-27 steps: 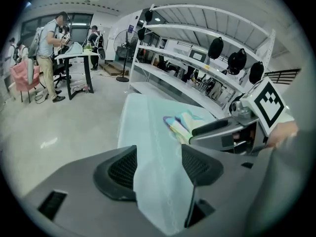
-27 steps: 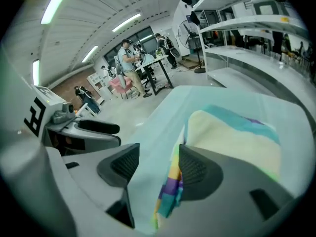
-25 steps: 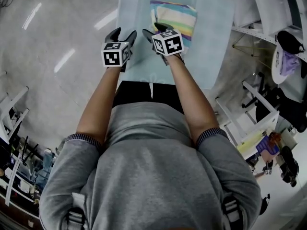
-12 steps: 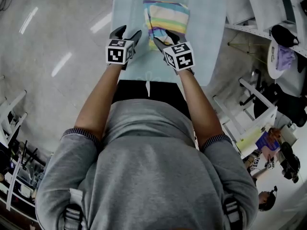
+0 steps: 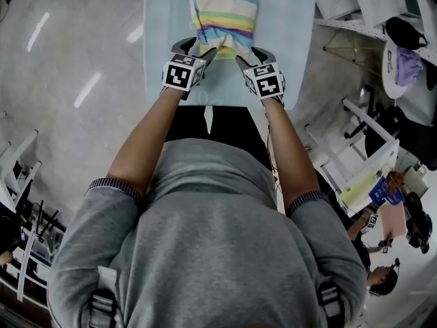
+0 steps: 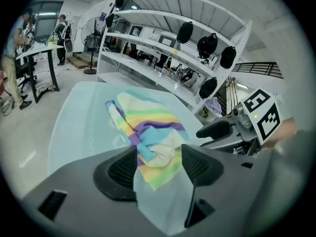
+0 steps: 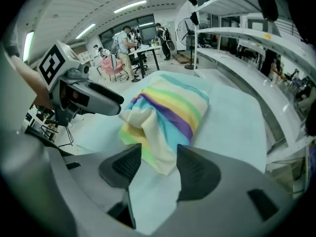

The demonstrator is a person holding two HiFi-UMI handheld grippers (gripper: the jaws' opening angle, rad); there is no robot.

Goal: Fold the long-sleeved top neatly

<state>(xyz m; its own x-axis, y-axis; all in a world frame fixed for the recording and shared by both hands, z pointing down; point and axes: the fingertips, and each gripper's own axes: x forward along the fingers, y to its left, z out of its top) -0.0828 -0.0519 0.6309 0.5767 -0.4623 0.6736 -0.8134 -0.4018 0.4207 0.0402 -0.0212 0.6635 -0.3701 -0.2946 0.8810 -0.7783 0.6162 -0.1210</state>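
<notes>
The long-sleeved top (image 5: 222,14), striped in yellow, green, blue and purple, lies folded into a thick bundle on the pale blue table (image 5: 293,39). My left gripper (image 5: 199,48) stands at the bundle's near left corner. In the left gripper view its jaws (image 6: 158,163) are open around the top's (image 6: 148,127) loose near corner. My right gripper (image 5: 244,49) is at the near right corner. Its jaws (image 7: 158,163) are closing, with the top's (image 7: 170,110) cream flap between them and a gap still showing. Each gripper shows in the other's view: right gripper (image 6: 232,132), left gripper (image 7: 84,97).
The table's near edge (image 5: 218,105) is just behind both grippers, against the person's body. White shelving (image 5: 355,29) and chairs (image 5: 382,142) stand to the right. Bare floor (image 5: 68,80) lies to the left. People work at desks (image 7: 133,48) in the background.
Both grippers have moved forward across the table and reached the top's near edge, one at each corner. The bundle itself lies as before.
</notes>
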